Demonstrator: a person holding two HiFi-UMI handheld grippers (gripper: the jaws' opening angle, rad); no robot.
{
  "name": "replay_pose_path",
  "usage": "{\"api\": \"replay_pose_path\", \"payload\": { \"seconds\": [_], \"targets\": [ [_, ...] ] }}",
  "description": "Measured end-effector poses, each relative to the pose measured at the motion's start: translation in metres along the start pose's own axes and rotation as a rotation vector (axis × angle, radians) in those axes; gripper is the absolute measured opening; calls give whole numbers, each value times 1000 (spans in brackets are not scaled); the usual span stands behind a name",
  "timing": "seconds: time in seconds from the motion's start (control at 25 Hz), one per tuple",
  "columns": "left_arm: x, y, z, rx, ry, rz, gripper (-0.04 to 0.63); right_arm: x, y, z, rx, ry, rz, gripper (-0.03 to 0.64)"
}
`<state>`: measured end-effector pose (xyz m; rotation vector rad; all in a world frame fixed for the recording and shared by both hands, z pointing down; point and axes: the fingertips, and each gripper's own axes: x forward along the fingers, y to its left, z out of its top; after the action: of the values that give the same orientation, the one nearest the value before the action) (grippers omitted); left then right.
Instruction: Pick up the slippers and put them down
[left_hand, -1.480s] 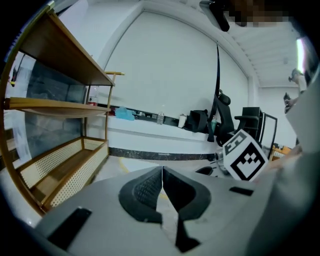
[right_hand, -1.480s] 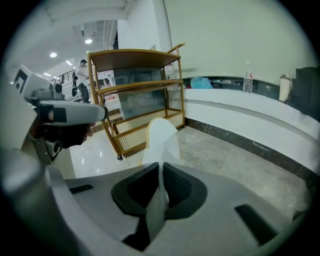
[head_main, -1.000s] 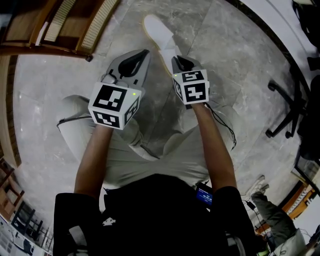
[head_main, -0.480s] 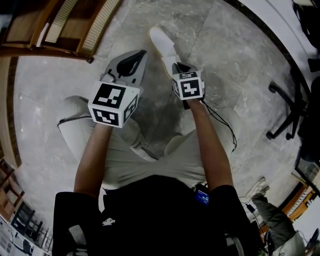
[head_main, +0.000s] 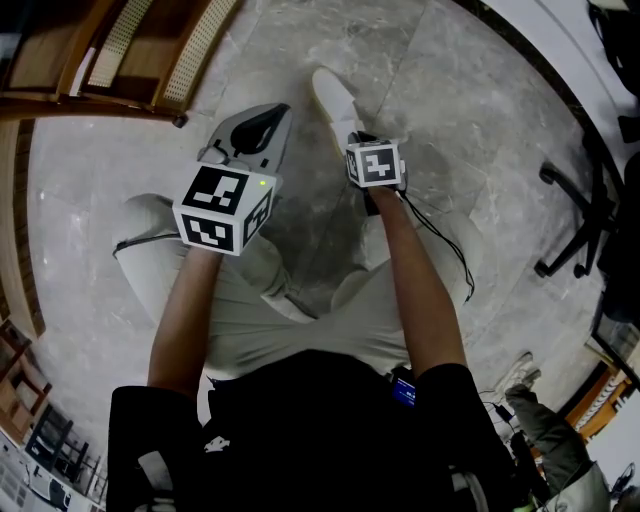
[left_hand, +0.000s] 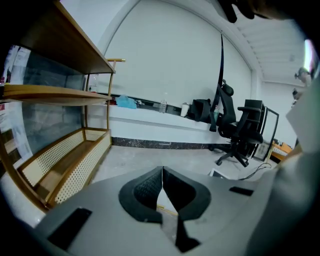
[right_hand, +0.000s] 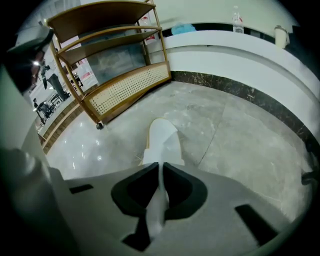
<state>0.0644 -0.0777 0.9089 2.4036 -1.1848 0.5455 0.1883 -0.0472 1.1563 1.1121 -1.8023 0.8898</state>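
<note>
one slipper (right_hand: 161, 140) stretches away from right tool (right_hand: 160, 169)

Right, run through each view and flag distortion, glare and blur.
Head view: heavy fisheye, the floor bows, light is even. Left gripper view: the shelf bends, the right edge is smeared pale. Right gripper view: glare dots on the glossy floor, and the slipper blurs between the jaws.

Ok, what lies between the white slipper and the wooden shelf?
Only bare grey floor between the slipper and the shelf, clearest in the right gripper view.
</note>
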Motion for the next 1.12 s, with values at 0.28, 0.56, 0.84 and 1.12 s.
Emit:
{"api": "replay_pose_path", "payload": {
  "seconds": [0.28,0.56,0.84,1.12],
  "targets": [
    [2,4,1,5,-1,0,6,15,10,-19,-27,52,23,25],
    [4,3,1,-2,-1,-4,6,24,14,-28,17,92,60,37],
    [4,7,1,-1,-1,5,6,31,21,-36,5,129,77,46],
    [5,12,3,-12,-5,7,6,36,22,-37,15,158,89,84]
  ]
}}
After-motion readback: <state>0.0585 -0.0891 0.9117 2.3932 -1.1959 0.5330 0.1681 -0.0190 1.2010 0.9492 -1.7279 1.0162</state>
